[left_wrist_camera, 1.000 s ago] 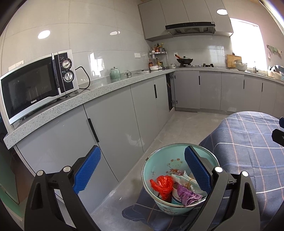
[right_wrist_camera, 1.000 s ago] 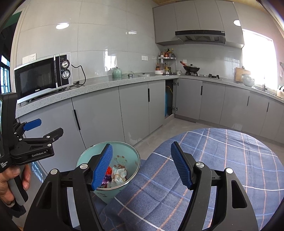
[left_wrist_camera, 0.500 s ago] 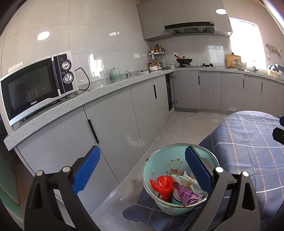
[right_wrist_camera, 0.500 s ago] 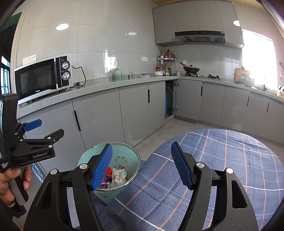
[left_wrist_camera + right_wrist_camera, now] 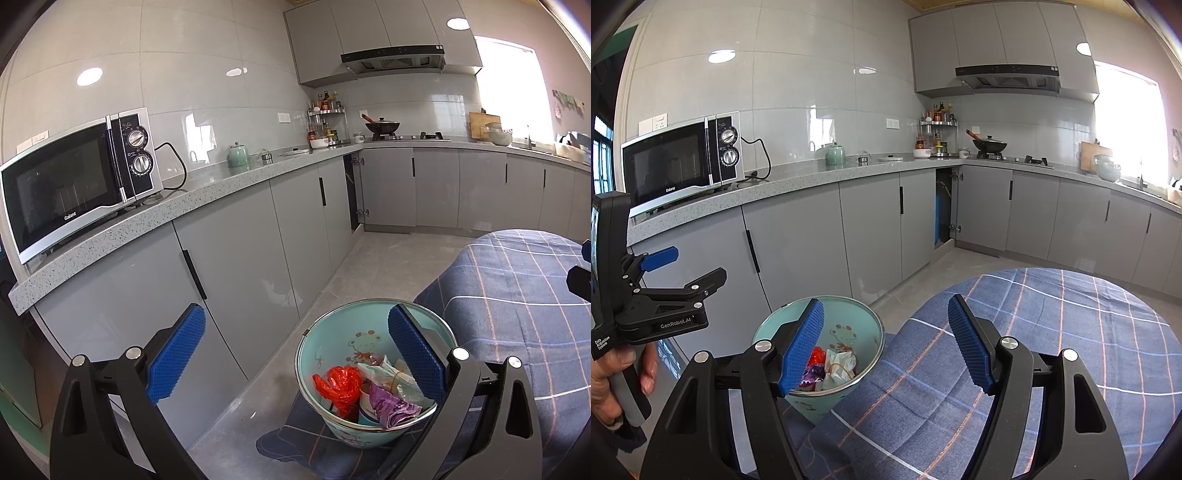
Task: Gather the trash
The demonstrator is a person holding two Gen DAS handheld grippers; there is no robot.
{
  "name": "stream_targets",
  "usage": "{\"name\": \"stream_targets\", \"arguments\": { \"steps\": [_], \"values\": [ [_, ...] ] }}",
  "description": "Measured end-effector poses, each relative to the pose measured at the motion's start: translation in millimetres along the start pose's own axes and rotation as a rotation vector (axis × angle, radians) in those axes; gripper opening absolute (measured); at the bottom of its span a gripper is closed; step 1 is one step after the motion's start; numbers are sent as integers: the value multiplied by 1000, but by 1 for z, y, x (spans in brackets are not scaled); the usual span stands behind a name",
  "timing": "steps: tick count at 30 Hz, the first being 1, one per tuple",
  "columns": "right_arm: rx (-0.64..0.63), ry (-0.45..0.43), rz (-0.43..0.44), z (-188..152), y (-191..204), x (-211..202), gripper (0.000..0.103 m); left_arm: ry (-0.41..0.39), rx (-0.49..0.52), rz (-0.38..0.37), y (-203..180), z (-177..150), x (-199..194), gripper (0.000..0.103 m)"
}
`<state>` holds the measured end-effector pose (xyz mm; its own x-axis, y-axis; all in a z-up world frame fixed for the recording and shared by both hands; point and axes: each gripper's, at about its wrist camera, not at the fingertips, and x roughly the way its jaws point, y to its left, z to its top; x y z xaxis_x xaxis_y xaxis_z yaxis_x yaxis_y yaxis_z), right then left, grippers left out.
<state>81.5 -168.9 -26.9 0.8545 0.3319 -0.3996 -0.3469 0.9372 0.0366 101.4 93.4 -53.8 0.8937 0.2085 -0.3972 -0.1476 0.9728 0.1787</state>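
Both tongs are held wide open, nothing gripped. The trash bucket (image 5: 373, 373) is seen low and fwd-right of the left gripper (image 5: 295, 363) — low-left of the right gripper (image 5: 886, 345). Left is probably nearer, tho fisheye distorts. Trash (image 5: 340, 384) lies inside already.

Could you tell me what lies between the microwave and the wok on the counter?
In the right wrist view: a green teapot, small tin, and spice rack.
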Motion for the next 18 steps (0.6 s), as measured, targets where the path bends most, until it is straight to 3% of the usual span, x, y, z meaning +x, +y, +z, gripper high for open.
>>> {"name": "stream_targets", "arguments": {
  "steps": [18],
  "values": [
    [-6,-24,6,3,6,-5,70,-11,22,11,-3,2,-4,98]
  ]
}}
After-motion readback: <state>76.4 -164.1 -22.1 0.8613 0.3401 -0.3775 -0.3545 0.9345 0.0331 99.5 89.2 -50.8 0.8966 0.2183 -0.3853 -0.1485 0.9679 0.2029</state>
